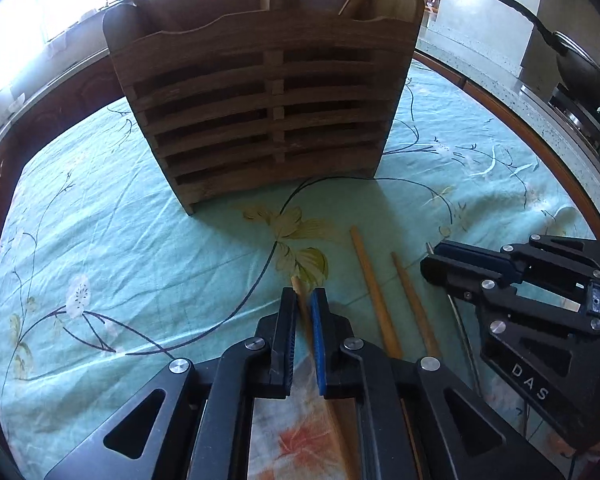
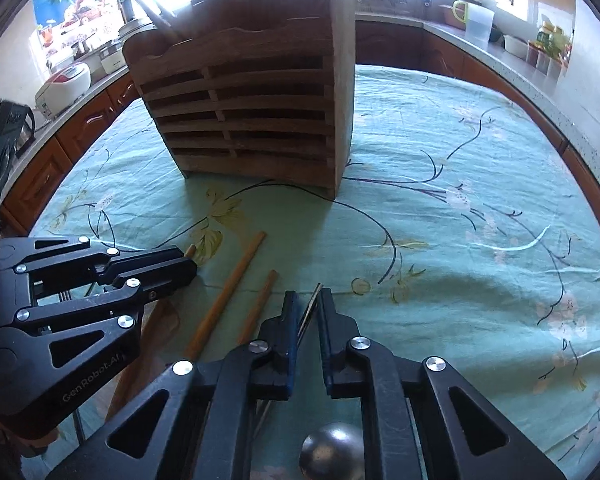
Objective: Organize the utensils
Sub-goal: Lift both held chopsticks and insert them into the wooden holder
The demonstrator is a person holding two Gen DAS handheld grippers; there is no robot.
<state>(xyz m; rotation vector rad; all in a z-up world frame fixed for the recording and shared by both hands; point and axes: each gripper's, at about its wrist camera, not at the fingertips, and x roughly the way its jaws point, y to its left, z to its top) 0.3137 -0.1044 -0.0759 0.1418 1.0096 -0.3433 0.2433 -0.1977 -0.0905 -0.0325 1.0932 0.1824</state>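
The left gripper [image 1: 303,296] is clamped on a tan wooden chopstick [image 1: 297,286] lying on the green floral tablecloth [image 2: 440,240]. The right gripper [image 2: 306,300] pinches a thin metal handle [image 2: 312,304], probably a spoon's. Two loose chopsticks [image 1: 374,292] lie between them, before the slatted wooden utensil holder [image 1: 259,120].

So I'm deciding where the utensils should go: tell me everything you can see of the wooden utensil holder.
The wooden utensil holder is a brown, worn-looking box standing upright on the green floral tablecloth. Its front is made of horizontal slats with gaps, split by a central vertical strip, under a wavy top edge; the back rises higher. Handles of utensils already in it stick up from the top. Neither tool touches it; the loose utensils lie apart in front of it.
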